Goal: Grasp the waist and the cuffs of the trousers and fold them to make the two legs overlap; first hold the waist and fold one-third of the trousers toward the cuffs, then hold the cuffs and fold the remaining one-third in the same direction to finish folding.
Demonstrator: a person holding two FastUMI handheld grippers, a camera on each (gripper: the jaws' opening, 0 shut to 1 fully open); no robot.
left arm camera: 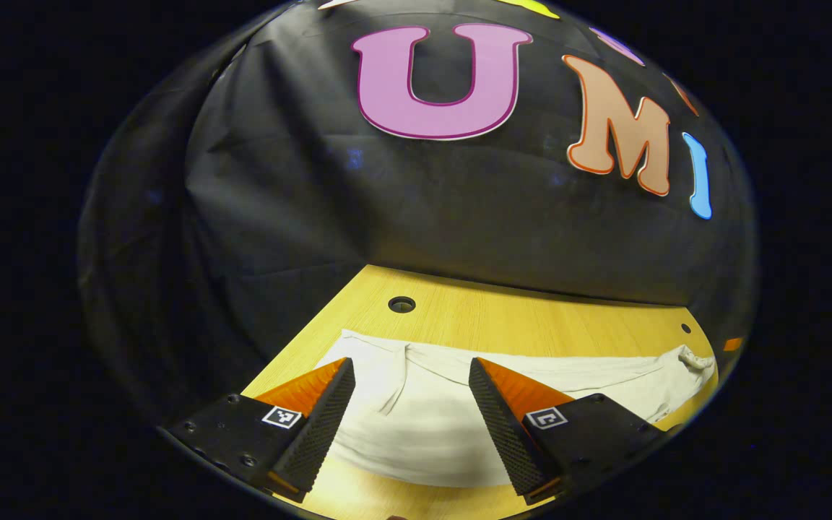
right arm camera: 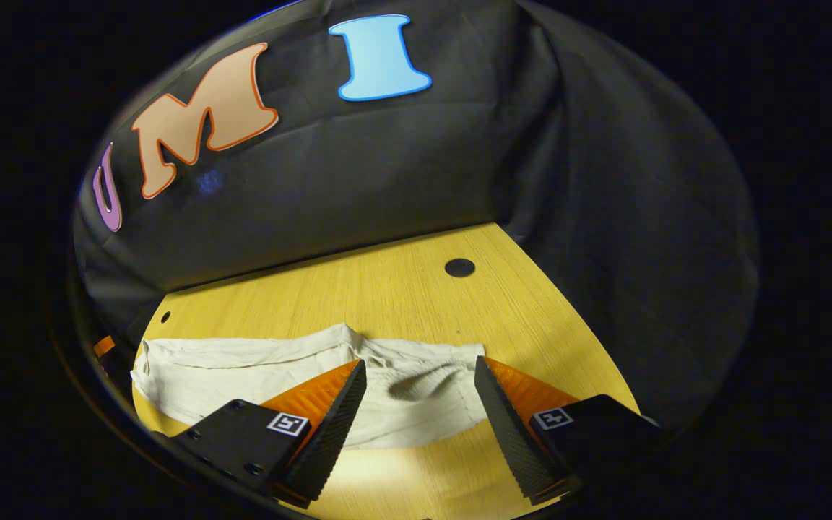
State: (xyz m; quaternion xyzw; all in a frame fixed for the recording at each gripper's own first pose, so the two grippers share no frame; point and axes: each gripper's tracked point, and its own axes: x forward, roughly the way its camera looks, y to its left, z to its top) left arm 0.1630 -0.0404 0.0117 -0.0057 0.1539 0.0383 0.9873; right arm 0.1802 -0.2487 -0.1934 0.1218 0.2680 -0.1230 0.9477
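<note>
White trousers (left arm camera: 423, 433) lie flat along a light wooden table (left arm camera: 531, 318), crumpled at both ends. In the left gripper view my left gripper (left arm camera: 410, 365) hangs open over their left end, its fingers astride the cloth and holding nothing. In the right gripper view the trousers (right arm camera: 243, 375) run off to the left. My right gripper (right arm camera: 420, 361) stands open over their right end, where the fabric is gathered and puckered (right arm camera: 416, 379). Nothing sits between its fingers. Whether either gripper touches the cloth I cannot tell.
The table (right arm camera: 401, 289) has a round cable hole (left arm camera: 401, 304) (right arm camera: 459, 267) behind each end of the trousers. A smaller hole (left arm camera: 685, 328) (right arm camera: 165, 316) lies near mid-table. Black cloth walls close in the back and sides. A small orange object (right arm camera: 103, 345) shows at the view's edge.
</note>
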